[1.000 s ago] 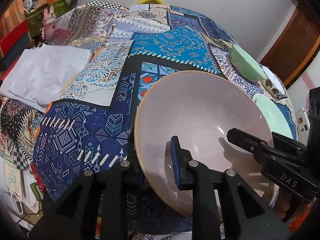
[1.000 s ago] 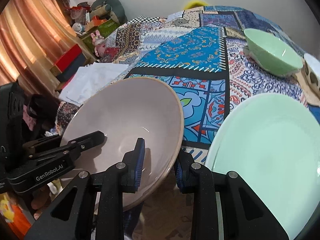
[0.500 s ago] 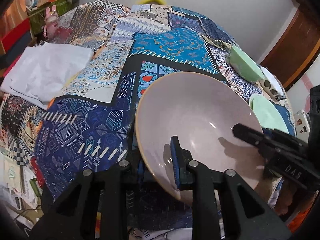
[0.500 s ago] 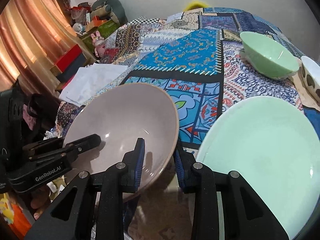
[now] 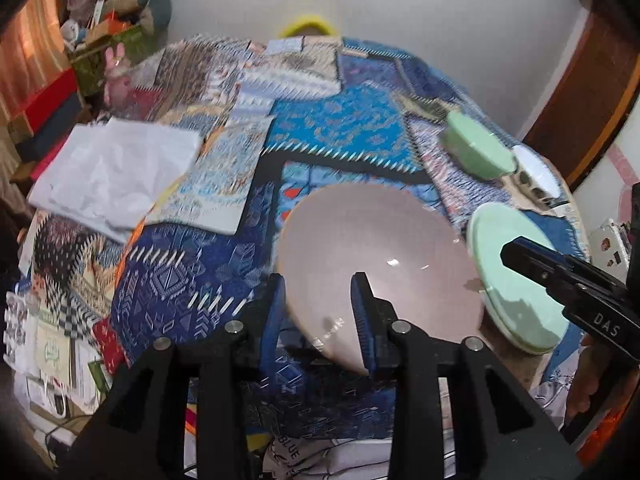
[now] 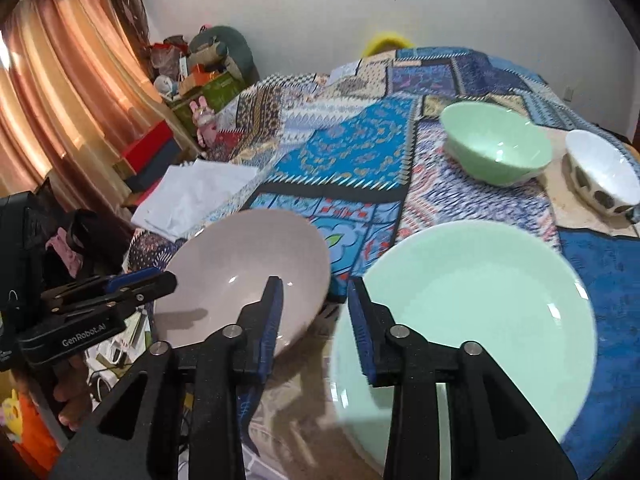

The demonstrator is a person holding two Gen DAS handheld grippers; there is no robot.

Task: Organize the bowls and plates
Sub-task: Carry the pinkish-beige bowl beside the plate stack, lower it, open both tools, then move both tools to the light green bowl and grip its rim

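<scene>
the pink bowl [image 5: 380, 264] is sitting on the patterned cloth [image 5: 344, 140] at the near edge of the table, just beside the pale green plate [image 6: 472, 312], with its near rim reaching toward both grippers. the left gripper [image 5: 318, 308] is hovering over the bowl's near-left rim; its jaws have just been opening, and the rim is lying in the gap between them with the blue pads standing clear of it on either side, so they are gripping nothing. the right gripper [image 6: 314, 316] is hanging over the gap where the bowl and the plate come close; its jaws have just been opening too, the left finger [image 6: 272, 312] is showing in front of the bowl's right rim and the right finger in front of the plate's left edge, and nothing is being pinched between them. farther back on the cloth a green bowl [image 6: 496, 148] is resting upright, and just beside it to the right a white bowl with dark spots [image 6: 600, 176] is standing on a bare strip of table. a white folded sheet [image 5: 112, 172] is lying on the left side of the cloth, well apart from the dishes. much of the left wrist view is blurring.
</scene>
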